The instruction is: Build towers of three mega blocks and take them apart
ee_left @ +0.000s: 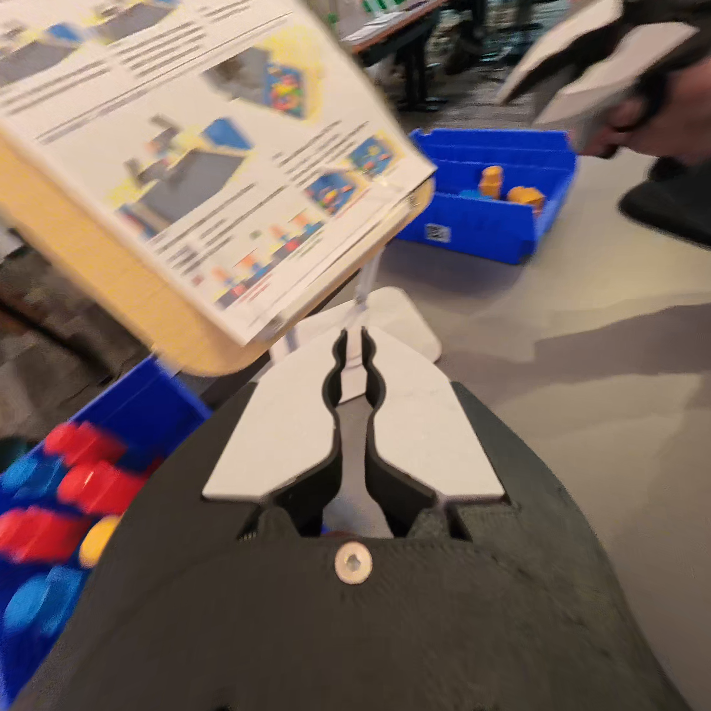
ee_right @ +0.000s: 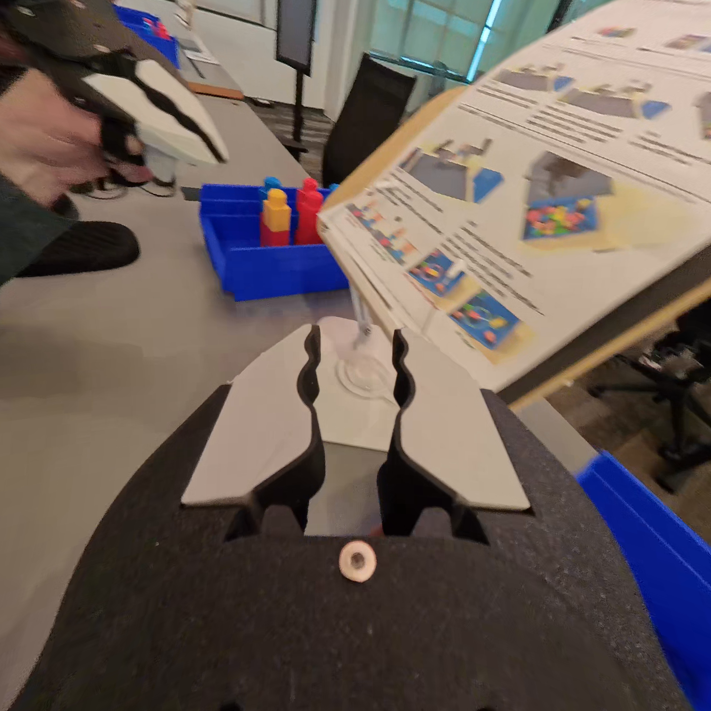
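My left gripper is shut and empty above the grey table; it also shows at the top left of the right wrist view. My right gripper is open and empty over a white stand base; the left wrist view shows it at the top right. A blue bin holds upright block towers: a yellow-on-red tower and a red tower. Another blue bin at my left holds loose red blocks, blue blocks and a yellow one. A far blue bin holds orange-yellow blocks.
A tilted board with printed instruction sheets stands on a thin rod above the white base; it also shows in the right wrist view. A blue bin edge is at lower right. A black chair stands beyond the table. Left tips to right tips: about 20 centimetres.
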Available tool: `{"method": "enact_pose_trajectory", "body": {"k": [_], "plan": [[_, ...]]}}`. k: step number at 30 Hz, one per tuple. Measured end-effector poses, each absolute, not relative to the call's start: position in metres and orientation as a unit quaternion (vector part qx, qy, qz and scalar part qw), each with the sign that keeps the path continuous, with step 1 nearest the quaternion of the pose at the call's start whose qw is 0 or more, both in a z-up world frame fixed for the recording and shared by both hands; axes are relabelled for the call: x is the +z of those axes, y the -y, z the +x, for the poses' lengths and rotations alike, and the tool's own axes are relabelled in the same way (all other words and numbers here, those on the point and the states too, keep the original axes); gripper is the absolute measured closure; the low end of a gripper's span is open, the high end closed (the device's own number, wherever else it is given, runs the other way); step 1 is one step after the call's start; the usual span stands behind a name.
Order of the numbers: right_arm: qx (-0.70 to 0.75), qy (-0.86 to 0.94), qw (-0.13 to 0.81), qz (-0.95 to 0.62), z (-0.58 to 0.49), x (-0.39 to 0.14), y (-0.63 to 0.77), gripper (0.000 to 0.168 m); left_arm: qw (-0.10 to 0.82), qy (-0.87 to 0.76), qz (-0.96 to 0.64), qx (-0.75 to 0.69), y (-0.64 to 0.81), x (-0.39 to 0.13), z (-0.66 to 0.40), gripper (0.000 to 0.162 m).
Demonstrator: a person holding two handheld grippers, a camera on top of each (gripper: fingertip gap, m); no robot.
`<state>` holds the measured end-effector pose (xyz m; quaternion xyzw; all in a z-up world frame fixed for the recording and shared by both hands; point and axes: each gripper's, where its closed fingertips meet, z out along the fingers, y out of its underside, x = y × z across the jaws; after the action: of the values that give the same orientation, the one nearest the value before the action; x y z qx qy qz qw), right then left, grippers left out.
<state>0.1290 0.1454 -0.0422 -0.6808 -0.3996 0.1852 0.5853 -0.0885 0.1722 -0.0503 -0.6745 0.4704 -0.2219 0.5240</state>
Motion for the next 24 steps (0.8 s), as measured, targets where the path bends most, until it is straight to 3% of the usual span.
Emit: {"method": "enact_pose_trajectory", "body": {"k": [11, 18, 24], "plan": [[0.263, 0.437, 0.557, -0.656, 0.031, -0.101, -0.143, 0.134, 0.548, -0.236, -0.794, -0.112, -0.257, -0.113, -0.225, 0.1], [0.29, 0.436, 0.539, -0.66, 0.022, -0.117, -0.148, 0.134, 0.562, -0.168, -0.81, -0.023, -0.299, -0.142, -0.248, 0.088], [0.303, 0.432, 0.53, -0.664, 0.022, -0.123, -0.149, 0.134, 0.551, -0.175, -0.816, -0.01, -0.319, -0.153, -0.246, 0.092]]}}
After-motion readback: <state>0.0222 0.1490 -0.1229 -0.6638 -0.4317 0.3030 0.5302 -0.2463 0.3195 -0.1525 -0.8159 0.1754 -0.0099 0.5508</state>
